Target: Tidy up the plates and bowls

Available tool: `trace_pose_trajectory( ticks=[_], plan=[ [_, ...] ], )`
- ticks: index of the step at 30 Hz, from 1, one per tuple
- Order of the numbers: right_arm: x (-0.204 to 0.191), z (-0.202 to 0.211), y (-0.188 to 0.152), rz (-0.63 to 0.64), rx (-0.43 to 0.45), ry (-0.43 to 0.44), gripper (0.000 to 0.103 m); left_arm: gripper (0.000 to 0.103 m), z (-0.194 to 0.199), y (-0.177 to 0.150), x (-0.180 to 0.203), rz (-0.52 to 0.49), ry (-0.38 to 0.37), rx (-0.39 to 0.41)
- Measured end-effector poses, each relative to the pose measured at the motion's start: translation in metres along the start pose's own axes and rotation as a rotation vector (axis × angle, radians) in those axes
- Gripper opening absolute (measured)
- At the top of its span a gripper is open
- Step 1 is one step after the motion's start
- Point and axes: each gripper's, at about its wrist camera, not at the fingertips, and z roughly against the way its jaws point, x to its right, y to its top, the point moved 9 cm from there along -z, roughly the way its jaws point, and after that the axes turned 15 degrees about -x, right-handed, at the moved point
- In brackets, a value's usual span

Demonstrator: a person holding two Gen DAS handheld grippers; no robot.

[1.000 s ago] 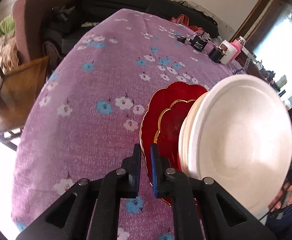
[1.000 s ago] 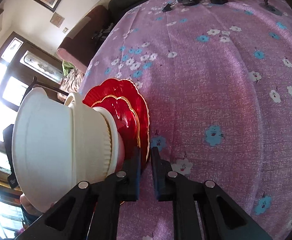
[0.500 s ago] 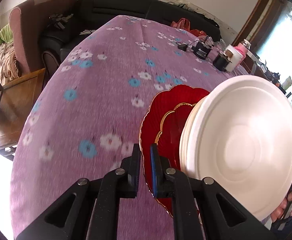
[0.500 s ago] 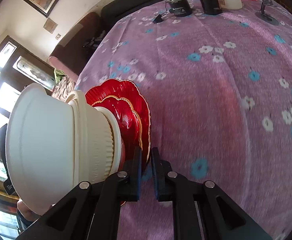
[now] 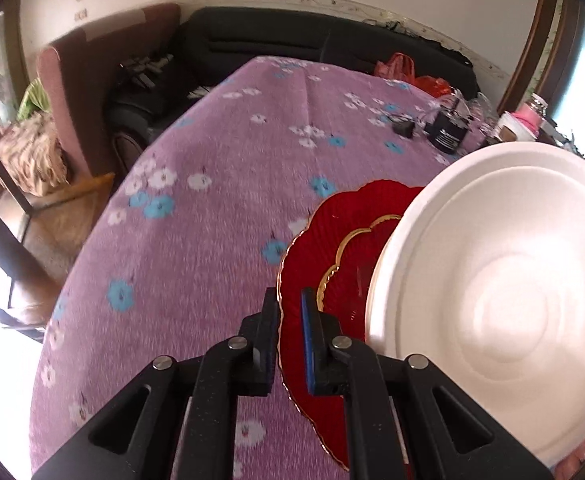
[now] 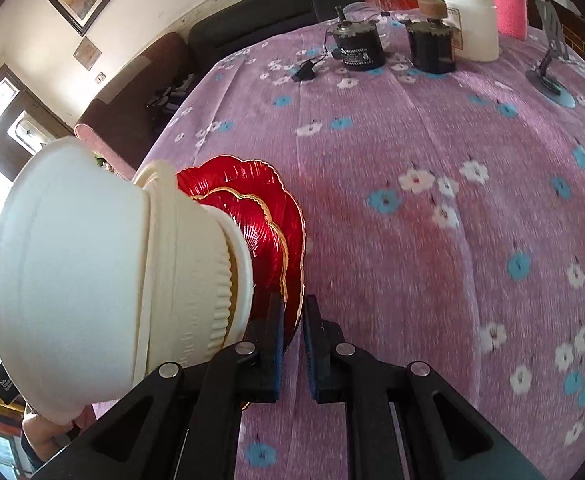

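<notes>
1. Red ribbed glass sits pinched in both claws: the left claw (image 5: 290,312) is clamped on one edge of the large red plate (image 5: 312,240), and the right claw (image 6: 292,316) is clamped on the opposite edge of the same plate (image 6: 292,216).
2. On that large red plate lies a smaller red plate (image 5: 356,256) with a gold scalloped rim, and on it two nested bowls: a cream ribbed bowl (image 6: 196,256) below and a white bowl (image 5: 492,292) inside it.
3. The whole stack is carried as one, held above the purple flowered surface (image 5: 212,208), not resting on it as far as I can judge.
4. Against the view a second ago, the surface has slid under the stack: the black sofa (image 5: 276,52) now shows far more fully beyond the large red plate, and the two black jars (image 6: 356,52) and the white tub (image 6: 468,24) stand larger beyond it. The grip and the stack's order are unchanged.
5. My reading: stacking is done and the pile is being moved toward a resting place further along the surface.
6. Risk, as I judge it: the bowls are only nested, not gripped, so a tilt of the large red plate could slide them off.
</notes>
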Motion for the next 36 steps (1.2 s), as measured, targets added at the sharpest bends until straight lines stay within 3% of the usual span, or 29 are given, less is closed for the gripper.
trace_pose_trajectory(
  ticks=[20, 34, 36],
  plan=[
    [0.001, 0.005, -0.009, -0.010, 0.002, 0.004, 0.014, 0.009, 0.015, -0.014, -0.002, -0.015, 0.037, 0.062],
    [0.003, 0.040, -0.064, -0.003, 0.052, -0.010, 0.016, 0.013, 0.052, -0.053, 0.004, -0.042, 0.073, 0.144],
    [0.002, 0.042, -0.077, 0.003, 0.060, -0.010, 0.021, 0.014, 0.059, -0.064, 0.009, -0.052, 0.080, 0.164]
  ],
)
